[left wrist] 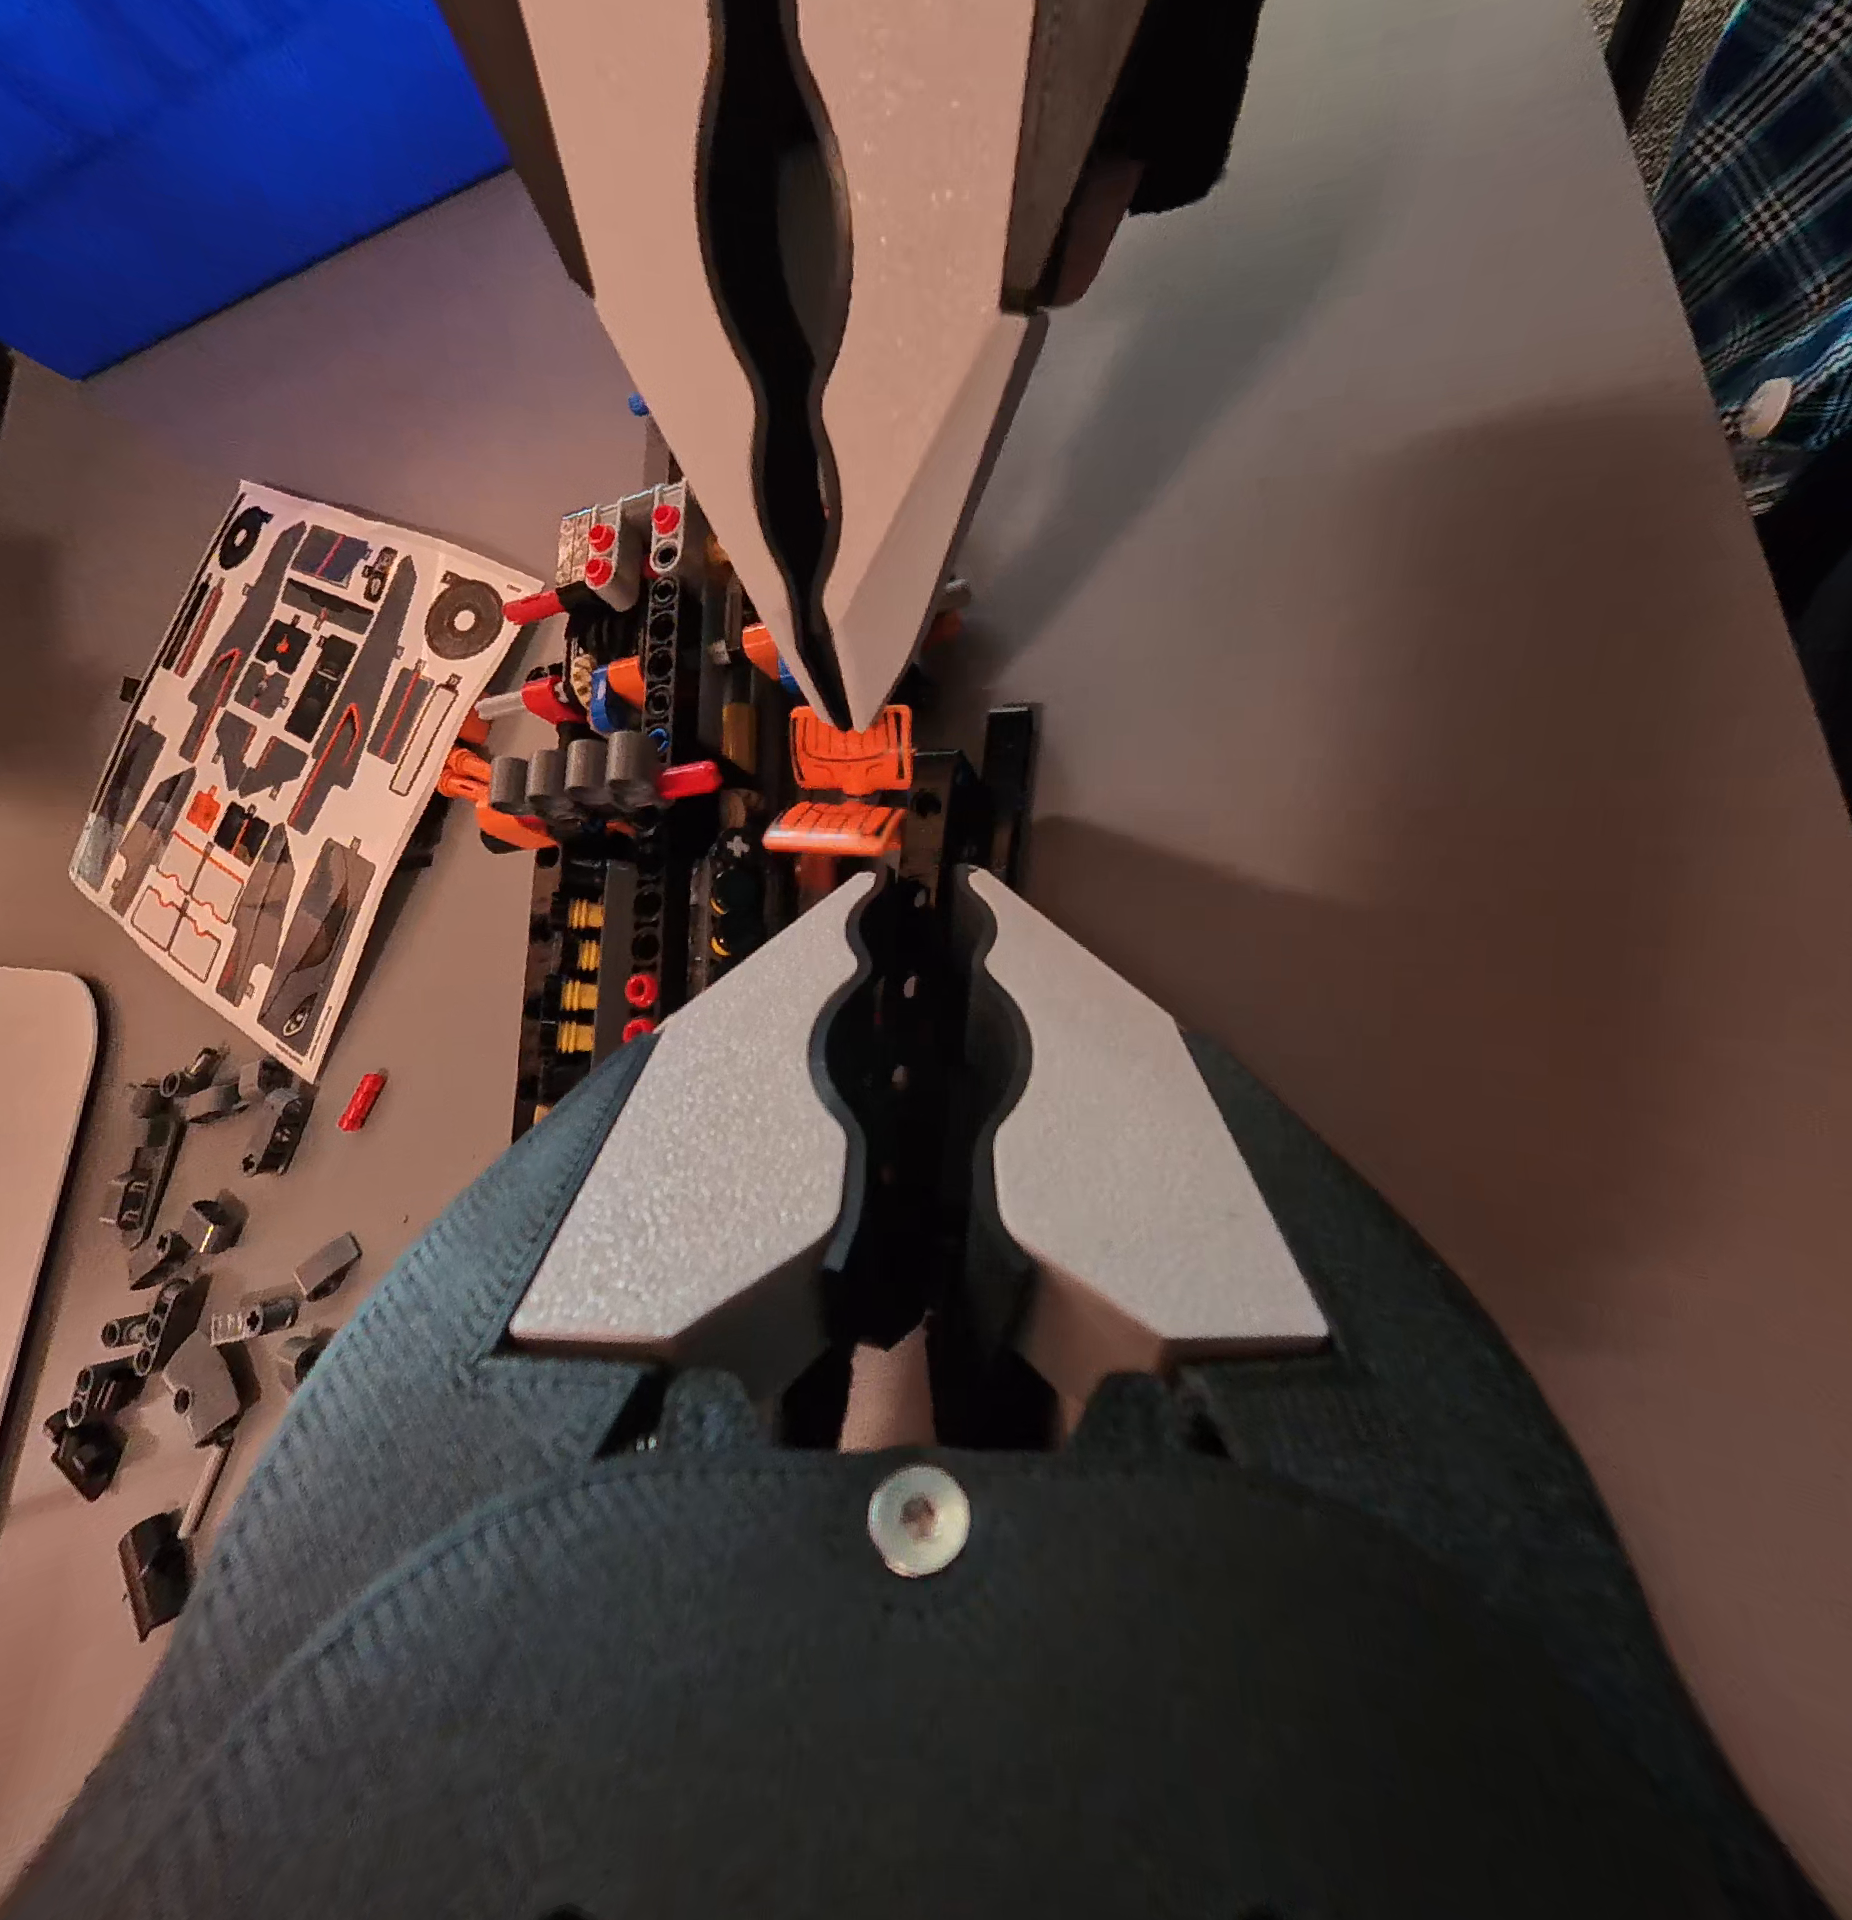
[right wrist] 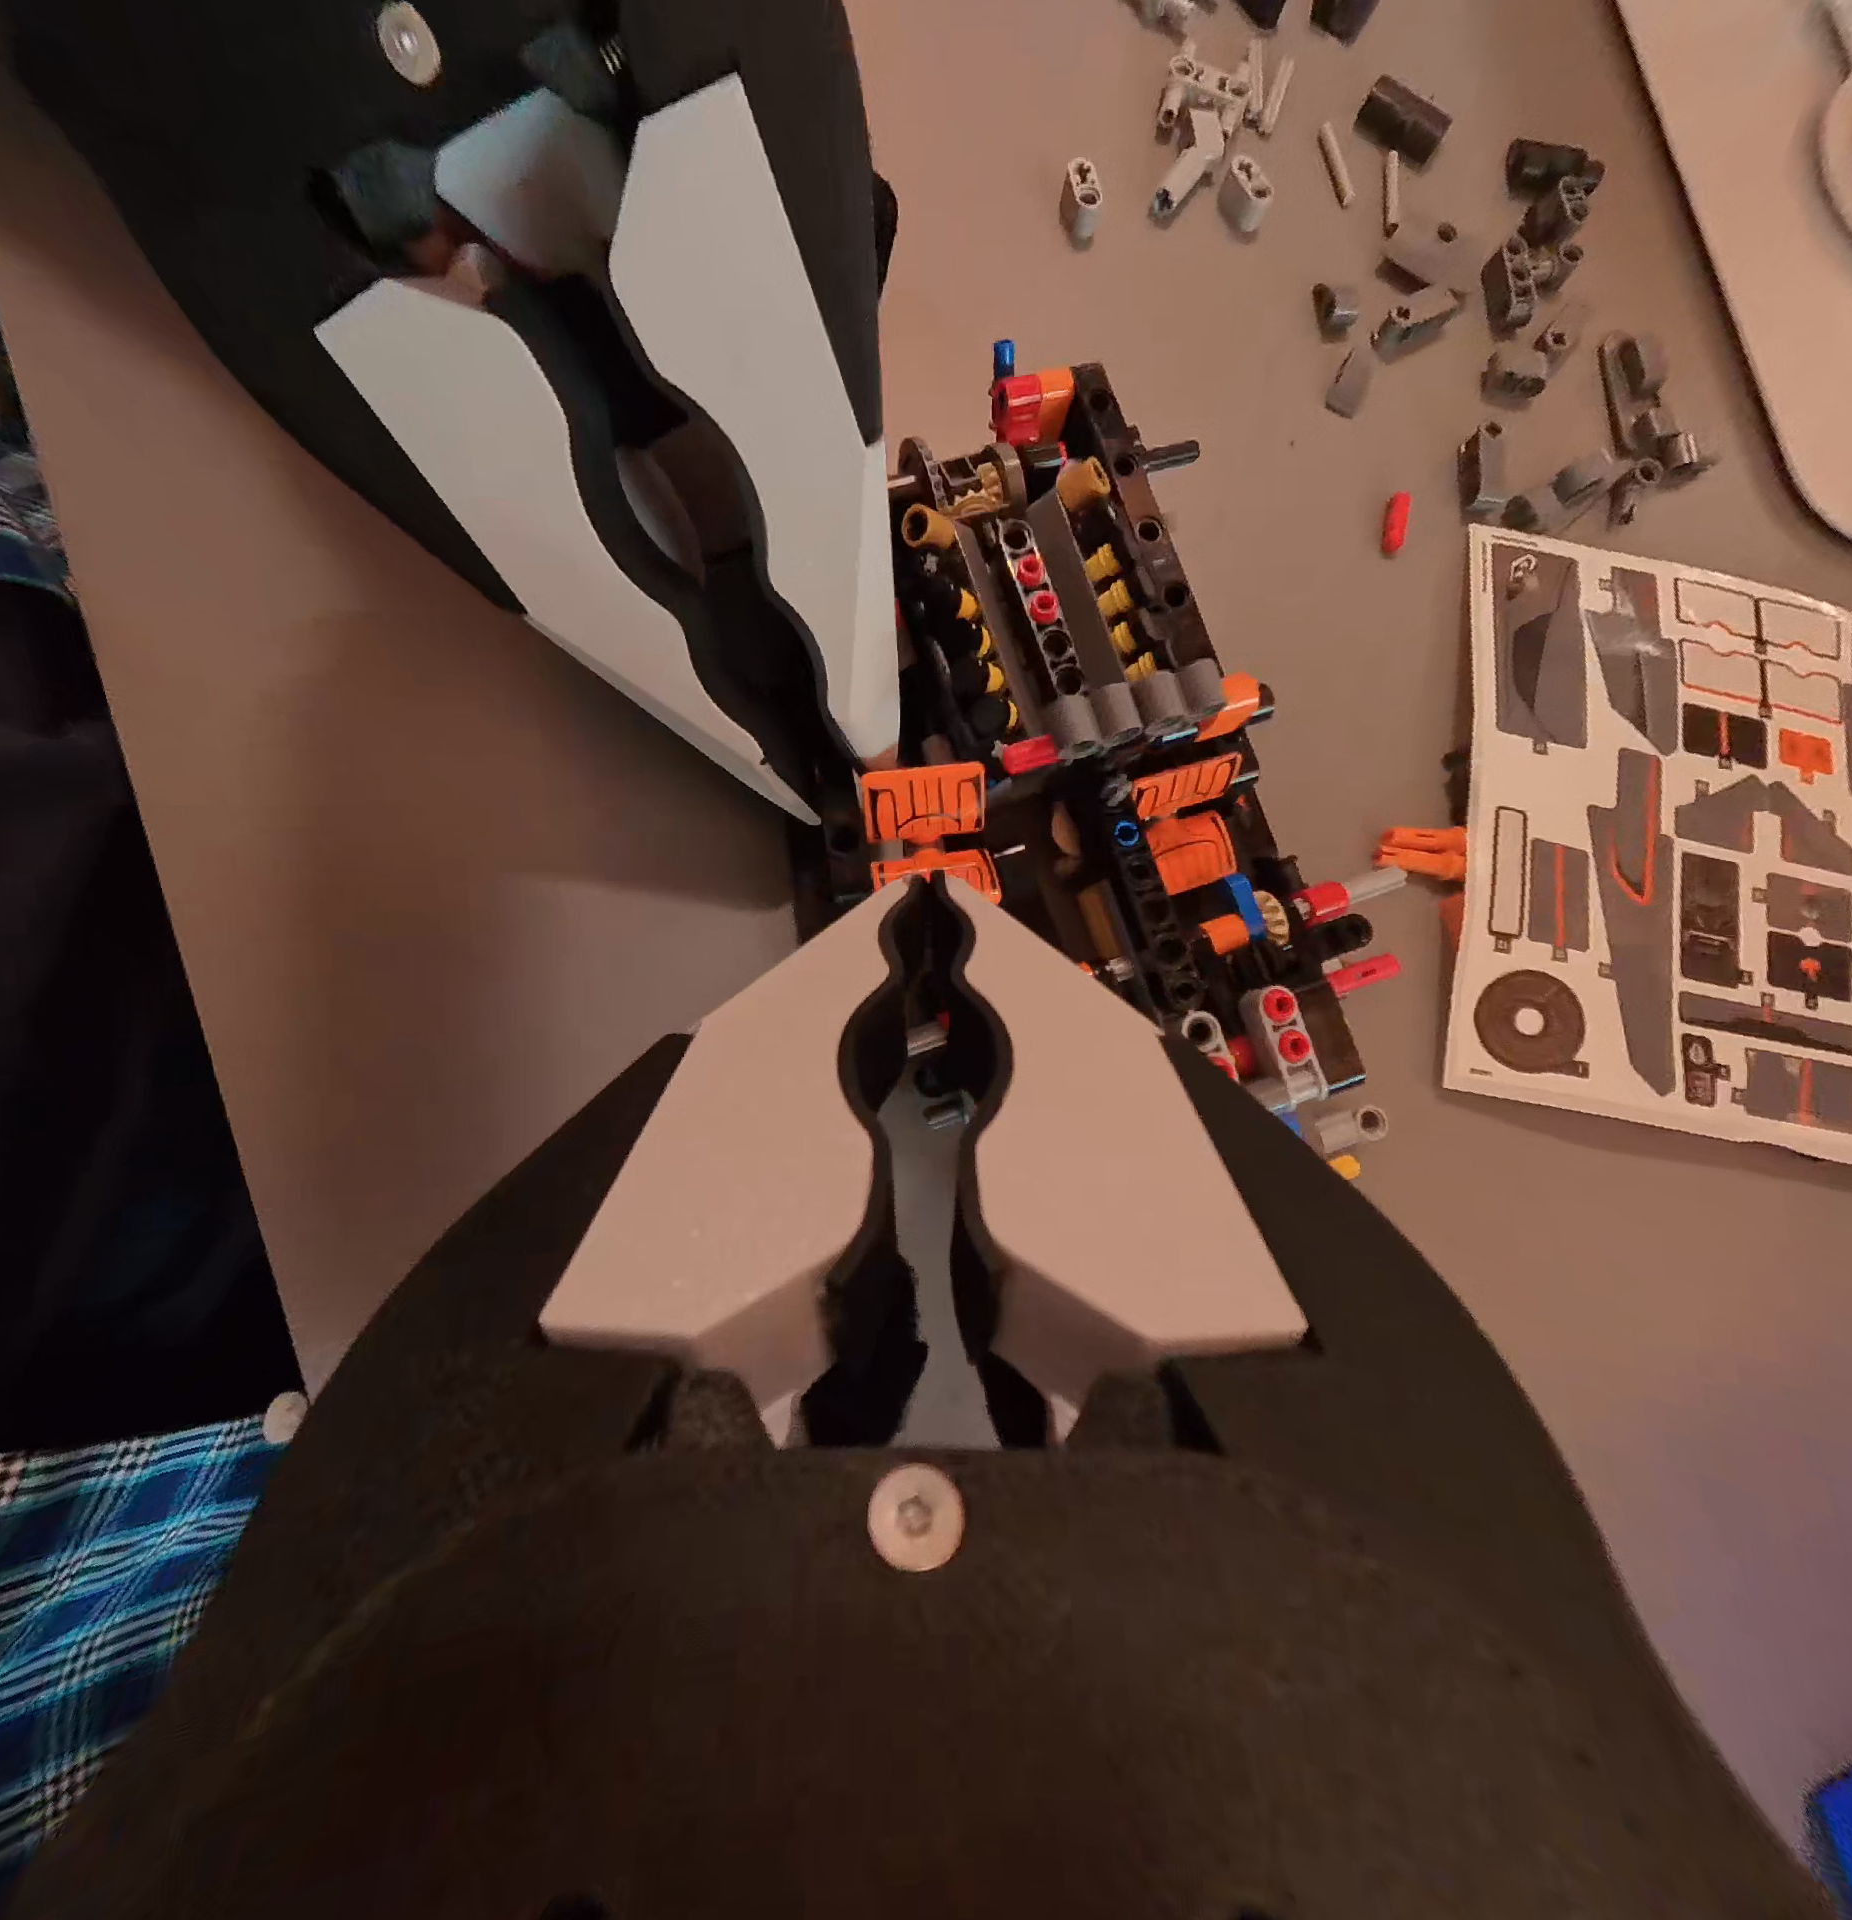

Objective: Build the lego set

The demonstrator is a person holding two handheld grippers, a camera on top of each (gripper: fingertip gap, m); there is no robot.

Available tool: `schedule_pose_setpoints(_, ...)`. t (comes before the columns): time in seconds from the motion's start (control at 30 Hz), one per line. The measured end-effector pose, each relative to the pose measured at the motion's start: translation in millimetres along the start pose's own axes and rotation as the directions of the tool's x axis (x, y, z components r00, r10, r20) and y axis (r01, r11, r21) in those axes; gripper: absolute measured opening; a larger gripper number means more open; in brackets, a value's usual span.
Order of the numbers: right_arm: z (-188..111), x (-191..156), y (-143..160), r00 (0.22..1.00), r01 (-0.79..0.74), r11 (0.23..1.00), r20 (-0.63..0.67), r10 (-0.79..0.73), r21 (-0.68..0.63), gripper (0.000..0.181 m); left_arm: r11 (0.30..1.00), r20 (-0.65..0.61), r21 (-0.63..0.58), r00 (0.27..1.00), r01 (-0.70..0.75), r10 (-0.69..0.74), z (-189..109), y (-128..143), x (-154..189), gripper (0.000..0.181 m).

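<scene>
Overhead, right tongs [right wrist: 927, 881] pinching orange seat [right wrist: 927, 868], left tongs [left wrist: 920, 883] clamping black beam [left wrist: 927, 831].

Left claw [left wrist: 922, 883], right claw [right wrist: 927, 883]: grey wavy-edged fingers, black ribbed bodies, silver screws; blue plaid shirt [right wrist: 91, 1558].

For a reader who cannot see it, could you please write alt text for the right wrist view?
The right gripper pinches an orange seat piece on the Lego chassis, opposite the left gripper. Loose grey parts and a sticker sheet lie beyond.

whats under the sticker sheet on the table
The sticker sheet lies flat on the grey table. An orange piece and a dark part poke out from under its edge nearest the lego model. Anything else beneath is covered.
</scene>
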State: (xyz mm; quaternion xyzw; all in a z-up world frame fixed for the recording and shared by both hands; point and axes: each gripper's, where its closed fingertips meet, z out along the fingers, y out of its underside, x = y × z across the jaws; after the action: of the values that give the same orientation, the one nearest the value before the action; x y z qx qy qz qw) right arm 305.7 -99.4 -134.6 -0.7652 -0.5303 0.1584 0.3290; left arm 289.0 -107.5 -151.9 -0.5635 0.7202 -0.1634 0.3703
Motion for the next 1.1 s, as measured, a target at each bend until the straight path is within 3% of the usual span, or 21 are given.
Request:
schedule_pose_setpoints(0.2, 8.4, -6.4, 14.8, 0.999, 0.038, 0.996, -0.032, -0.041, -0.079, 0.0, 1.0, -0.006, 0.01, 1.0, 0.003, -0.003, -1.6, 0.0, 0.5, 0.009)
schedule_pose_setpoints(0.4, -10.3, -0.4, -5.1, 0.999, -0.042, 0.999, 0.0, 0.042, 0.019, 0.004, 1.0, -0.006, 0.008, 1.0, 0.01, -0.01, -0.6, 1.1, -0.3, 0.009)
schedule_pose_setpoints(0.67, -4.4, 1.3, -7.4, 0.975, -0.222, 0.972, 0.044, 0.219, 0.073, 0.028, 1.0, 0.013, 0.003, 0.999, -0.031, 0.031, -0.5, 0.5, 0.9, 0.009)
schedule_pose_setpoints(0.87, 0.5, 1.9, -5.8, 0.927, -0.373, 0.927, 0.057, 0.37, 0.047, 0.013, 0.999, 0.033, -0.019, 0.999, -0.026, 0.027, 0.3, 1.5, -0.8, 0.009)
schedule_pose_setpoints(0.97, 1.3, -3.4, -7.8, 0.899, -0.433, 0.9, 0.097, 0.427, 0.049, 0.023, 0.999, 0.039, -0.025, 0.999, -0.029, 0.03, 0.5, 1.4, -0.4, 0.009)
schedule_pose_setpoints(1.1, 5.9, -4.7, -1.5, 0.933, -0.359, 0.933, 0.02, 0.358, 0.038, 0.008, 1.0, 0.026, -0.024, 0.999, -0.02, 0.02, 0.7, 1.2, 0.9, 0.009)
